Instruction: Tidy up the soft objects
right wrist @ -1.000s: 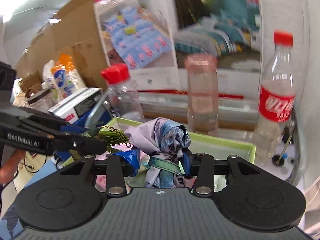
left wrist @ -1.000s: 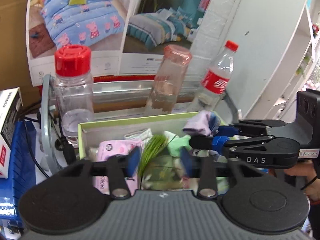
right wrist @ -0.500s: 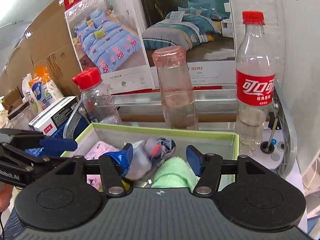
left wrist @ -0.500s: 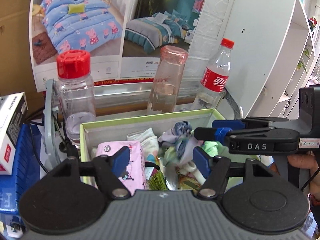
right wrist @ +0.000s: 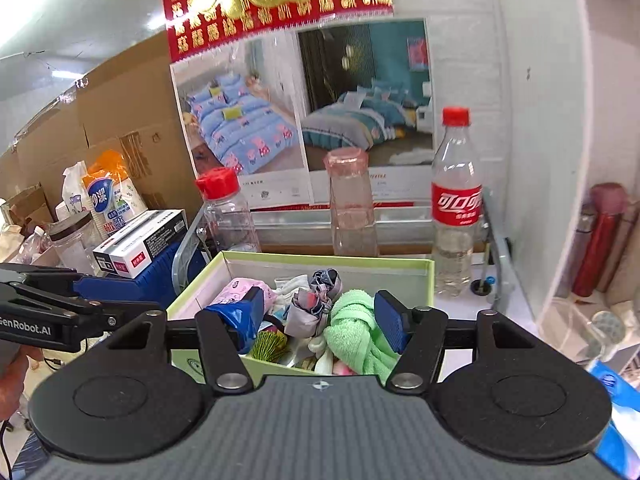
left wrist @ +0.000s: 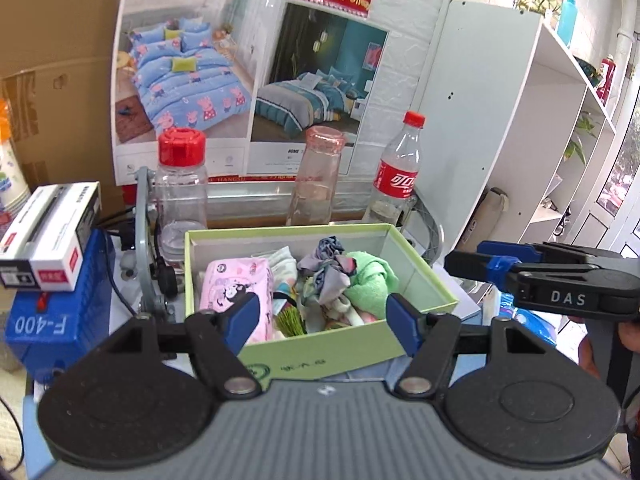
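A light green box (left wrist: 352,346) (right wrist: 424,266) holds soft things: a pink tissue pack (left wrist: 236,286) (right wrist: 234,290), a crumpled blue-grey patterned cloth (left wrist: 330,264) (right wrist: 316,296), a green towel (left wrist: 372,276) (right wrist: 356,332), white socks (left wrist: 282,262) and a green tuft (left wrist: 290,322) (right wrist: 268,346). My left gripper (left wrist: 324,316) is open and empty, above the box's near wall. My right gripper (right wrist: 320,320) is open and empty, above the box's front; it shows at the right in the left wrist view (left wrist: 472,264).
Behind the box stand a red-capped jar (left wrist: 182,184), an upturned pink glass (left wrist: 316,176) and a cola bottle (left wrist: 398,172). A blue case (left wrist: 56,324) with a white carton (left wrist: 48,228) lies left. A white shelf unit (left wrist: 512,120) stands right.
My right gripper let go of the patterned cloth, which now lies in the box. Both grippers opened wide and drew back and up from the box.
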